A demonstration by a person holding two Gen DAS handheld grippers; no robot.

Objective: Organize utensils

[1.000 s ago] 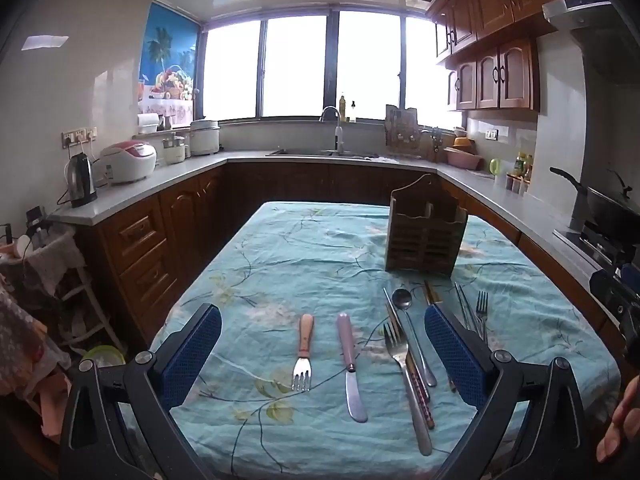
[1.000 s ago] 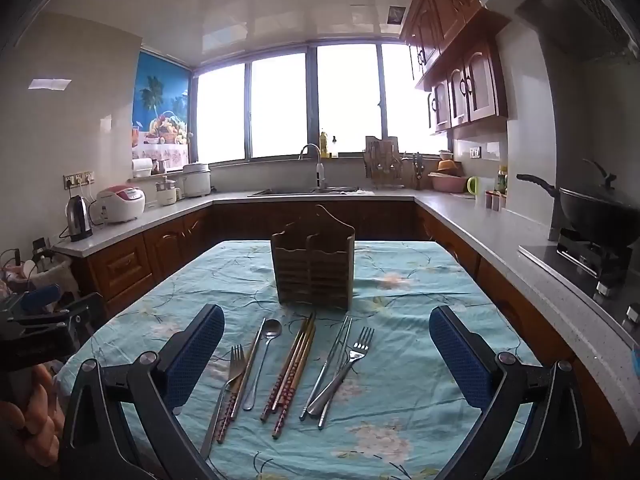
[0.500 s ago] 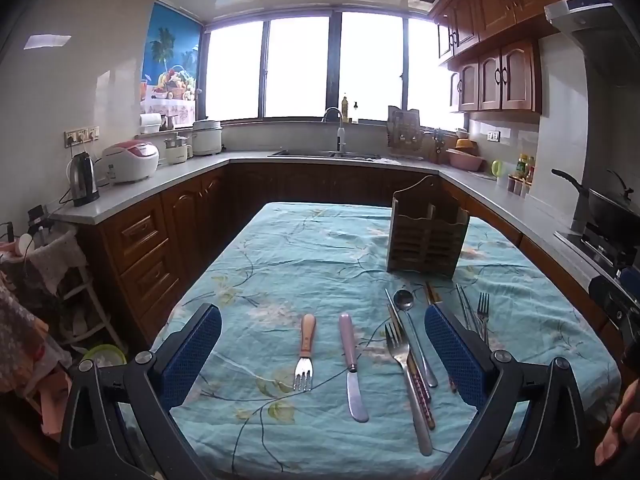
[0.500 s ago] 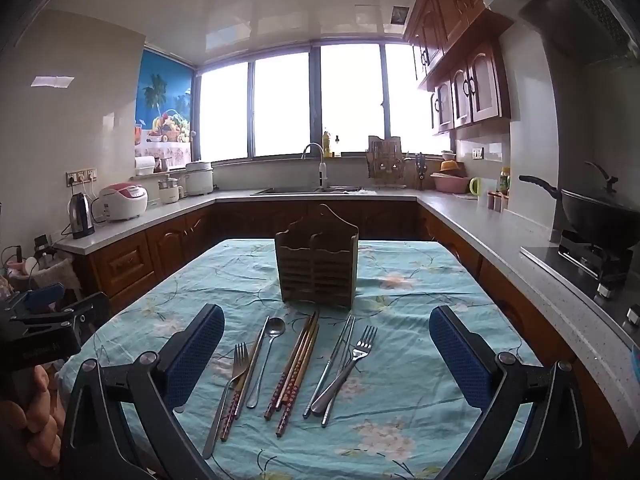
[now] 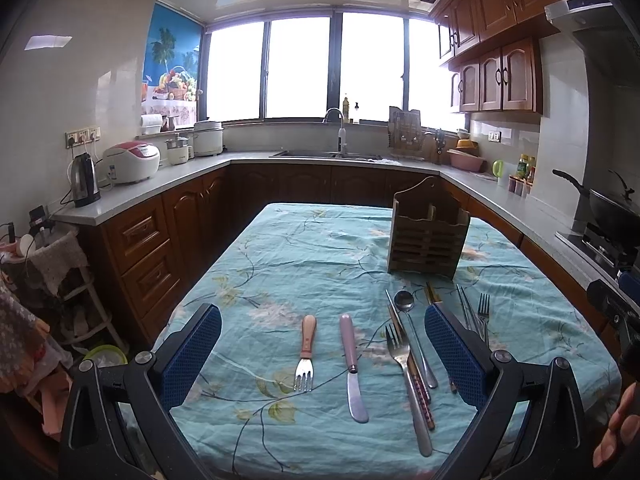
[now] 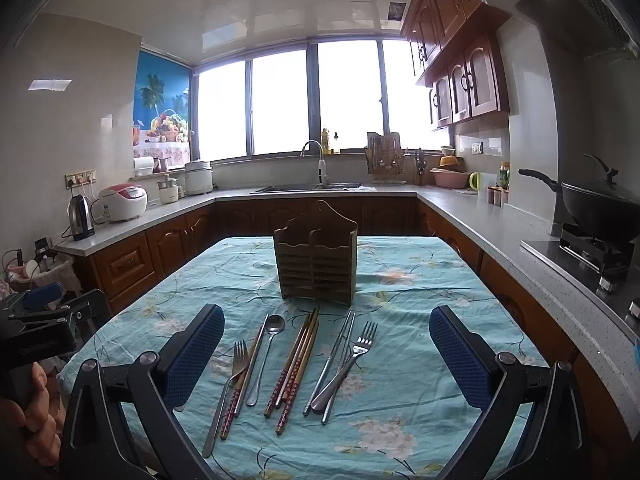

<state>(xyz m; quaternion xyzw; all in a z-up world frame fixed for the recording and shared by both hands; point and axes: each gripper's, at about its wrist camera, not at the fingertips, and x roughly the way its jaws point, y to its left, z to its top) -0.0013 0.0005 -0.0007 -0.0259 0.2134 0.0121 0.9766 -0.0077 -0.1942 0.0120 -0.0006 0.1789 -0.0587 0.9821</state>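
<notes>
1. A kitchen with wooden cabinets [image 6: 464, 88] is seen around a table under a blue floral cloth [image 5: 320, 264].
2. The wooden holder [image 6: 316, 264] stands mid-table; the utensils [image 6: 296, 360] are laid just before it.
3. Both the left gripper [image 5: 322, 354] and the right gripper [image 6: 326, 354] are held wide apart, empty.
4. Compared with a second ago, almost nothing is changed.
</notes>
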